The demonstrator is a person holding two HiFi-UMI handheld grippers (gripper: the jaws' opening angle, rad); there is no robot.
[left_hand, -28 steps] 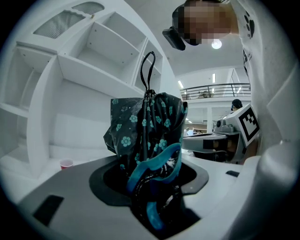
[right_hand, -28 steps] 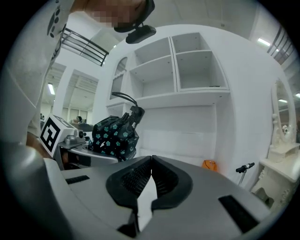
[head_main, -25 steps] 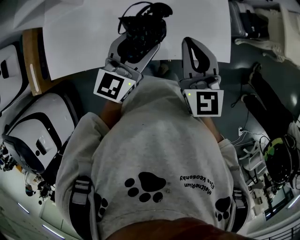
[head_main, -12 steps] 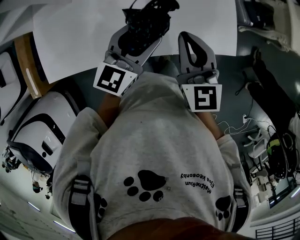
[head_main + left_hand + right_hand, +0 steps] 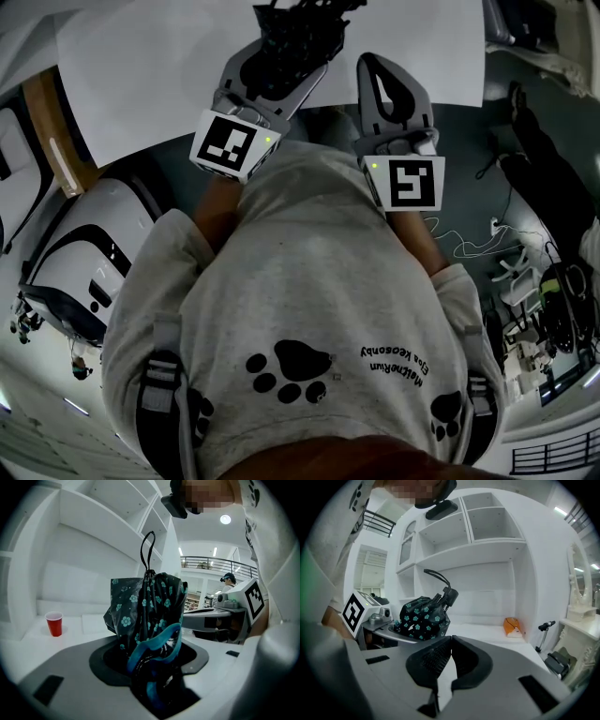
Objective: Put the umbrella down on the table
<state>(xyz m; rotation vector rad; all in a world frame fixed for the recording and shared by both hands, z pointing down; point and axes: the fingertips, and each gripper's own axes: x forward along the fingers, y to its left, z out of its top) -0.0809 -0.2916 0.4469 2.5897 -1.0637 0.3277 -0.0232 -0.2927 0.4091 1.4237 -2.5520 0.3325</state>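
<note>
1. The left gripper's (image 5: 151,665) jaws clench the folded umbrella (image 5: 146,611), held just above the desk (image 5: 141,84).
2. The right gripper's (image 5: 450,644) jaws are pressed together, empty.
3. If the jaws release it too high, the umbrella may topple or roll.

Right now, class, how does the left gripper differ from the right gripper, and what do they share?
The left gripper's jaws grip the folded floral umbrella; the right gripper's jaws are together, empty. In the head view the left gripper slants rightward; the right gripper points nearly straight ahead. Both carry a square-marker cube and point toward the white table.
</note>
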